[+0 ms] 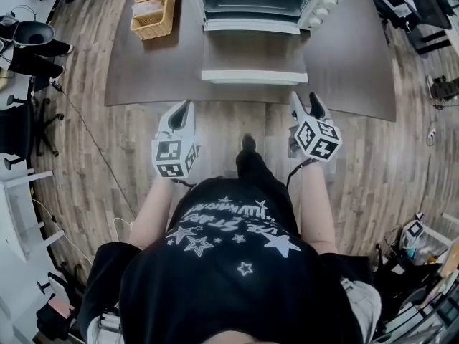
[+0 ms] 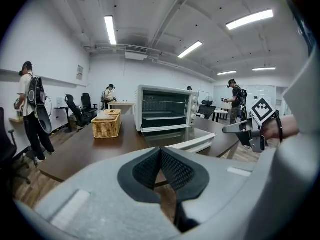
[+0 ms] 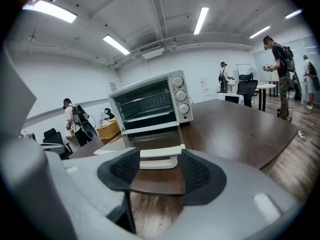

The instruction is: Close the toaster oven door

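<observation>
Left gripper [image 1: 186, 108] just short of table [image 1: 143, 70] edge, jaws pressed together, empty. Right gripper [image 1: 305, 103] level with it, jaws apart, nothing between. Toaster oven door [image 1: 252, 54] lies folded down over table, handle nearest grippers. Toaster oven [image 1: 326, 2] behind; wicker basket [image 1: 154, 9] left of it.
</observation>
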A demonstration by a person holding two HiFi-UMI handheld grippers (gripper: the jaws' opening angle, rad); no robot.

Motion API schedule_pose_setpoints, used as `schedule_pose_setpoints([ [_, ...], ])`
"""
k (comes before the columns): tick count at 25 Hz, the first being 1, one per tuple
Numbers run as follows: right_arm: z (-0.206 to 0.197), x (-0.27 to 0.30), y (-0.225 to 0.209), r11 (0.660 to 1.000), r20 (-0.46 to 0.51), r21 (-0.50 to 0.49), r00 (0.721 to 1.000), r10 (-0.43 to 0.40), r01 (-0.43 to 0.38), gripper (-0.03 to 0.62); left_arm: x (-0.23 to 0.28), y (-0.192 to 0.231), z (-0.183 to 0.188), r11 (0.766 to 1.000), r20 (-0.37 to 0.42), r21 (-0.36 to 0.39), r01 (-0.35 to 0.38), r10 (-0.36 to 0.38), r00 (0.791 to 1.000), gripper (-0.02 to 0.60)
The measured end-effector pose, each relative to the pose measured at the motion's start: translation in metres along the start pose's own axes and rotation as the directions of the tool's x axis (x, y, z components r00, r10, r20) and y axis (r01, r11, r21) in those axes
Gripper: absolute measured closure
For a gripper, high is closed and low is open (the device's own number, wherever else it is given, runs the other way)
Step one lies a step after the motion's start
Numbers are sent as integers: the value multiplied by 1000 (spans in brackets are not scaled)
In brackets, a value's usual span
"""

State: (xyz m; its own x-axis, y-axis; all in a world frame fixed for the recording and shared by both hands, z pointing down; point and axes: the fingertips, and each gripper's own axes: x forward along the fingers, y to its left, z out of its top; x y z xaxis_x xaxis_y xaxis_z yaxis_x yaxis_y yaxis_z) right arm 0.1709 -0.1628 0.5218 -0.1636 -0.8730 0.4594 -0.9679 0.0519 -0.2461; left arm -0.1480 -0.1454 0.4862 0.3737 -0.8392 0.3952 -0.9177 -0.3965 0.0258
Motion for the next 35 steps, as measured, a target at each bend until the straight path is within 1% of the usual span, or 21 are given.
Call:
schedule_pose_setpoints([
  [7, -23, 36, -16, 1000, -94, -1, 996, 4, -4, 333, 28, -3, -12, 1000, -52, -13, -25, 24, 998, 571],
  [15, -39, 68, -20, 999, -165, -35, 986, 30, -36, 335, 45, -8, -22, 999, -84, -21, -40, 38, 996, 571],
  [17, -41, 73, -18, 998, -174, -46, 984, 31, -40, 335, 46, -9, -23, 999, -89, -20, -41, 39, 995, 571],
  [20, -42, 80, -18, 997, -178, -64, 984, 21, -33, 353, 45, -7, -26, 999, -99, -16, -47, 45, 994, 571],
  [21, -41, 82, -17, 997, -178, -66, 984, 20, -32, 370, 45, -6, -26, 999, -102, -14, -49, 47, 994, 571],
  [22, -41, 83, -17, 997, -178, -65, 984, 21, -33, 405, 44, -5, -27, 999, -106, -14, -51, 49, 993, 571],
  [26, -40, 90, -16, 998, -179, -65, 984, 13, -25, 410, 43, -2, -29, 999, -117, -12, -52, 50, 992, 571],
  [28, -39, 92, -17, 997, -184, -75, 983, 2, -16, 434, 43, -2, -28, 999, -117, -8, -51, 50, 992, 571],
  [35, -38, 91, -17, 997, -195, -82, 981, -14, -2, 433, 46, 5, -21, 999, -106, -6, -54, 53, 993, 571],
])
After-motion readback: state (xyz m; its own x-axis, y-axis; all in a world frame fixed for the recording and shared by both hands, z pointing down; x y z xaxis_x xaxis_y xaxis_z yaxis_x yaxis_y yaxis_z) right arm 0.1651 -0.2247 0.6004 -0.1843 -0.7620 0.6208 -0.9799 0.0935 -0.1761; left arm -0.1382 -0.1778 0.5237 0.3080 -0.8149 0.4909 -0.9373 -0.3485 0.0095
